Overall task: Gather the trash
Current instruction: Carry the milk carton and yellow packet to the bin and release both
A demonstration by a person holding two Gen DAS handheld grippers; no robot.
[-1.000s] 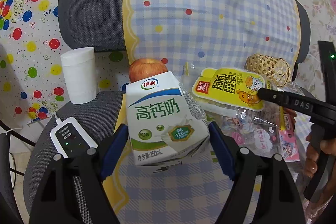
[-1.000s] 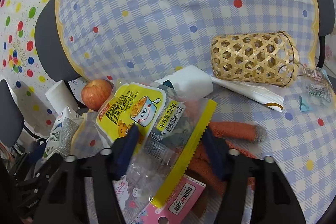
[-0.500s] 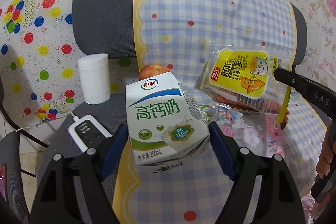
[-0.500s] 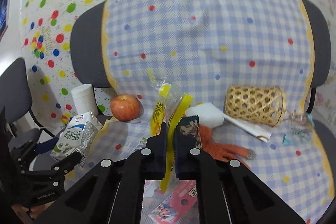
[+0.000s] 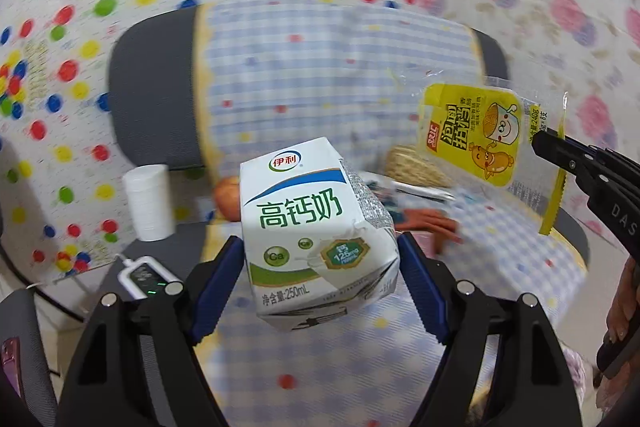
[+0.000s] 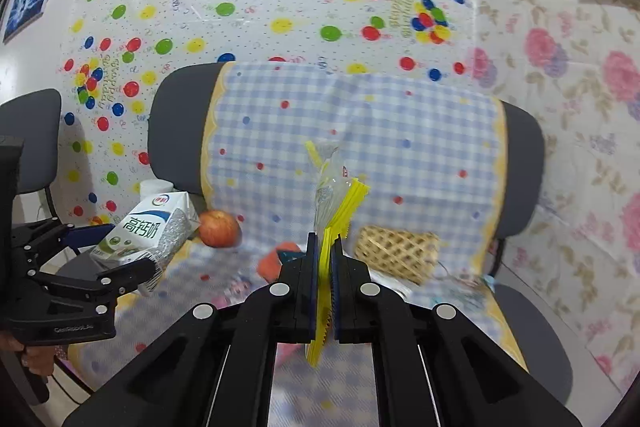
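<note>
A white and green milk carton sits between the blue pads of my left gripper, which is shut on it and holds it in the air above the chair seat. In the right wrist view the carton and the left gripper show at the left. My right gripper is shut on the yellow-edged snack wrapper, which hangs edge-on from its pads. From the left wrist view, the wrapper faces me, pinched by the right gripper.
A grey chair draped with a blue checked cloth bears an apple, a bamboo basket, something orange and small packets. A paper roll and a white charger sit at its left. Another chair stands left.
The right gripper closed on the snack wrapper and lifted it off the seat. Both grippers rose and drew back from the chair; the carton stayed in the left gripper.
</note>
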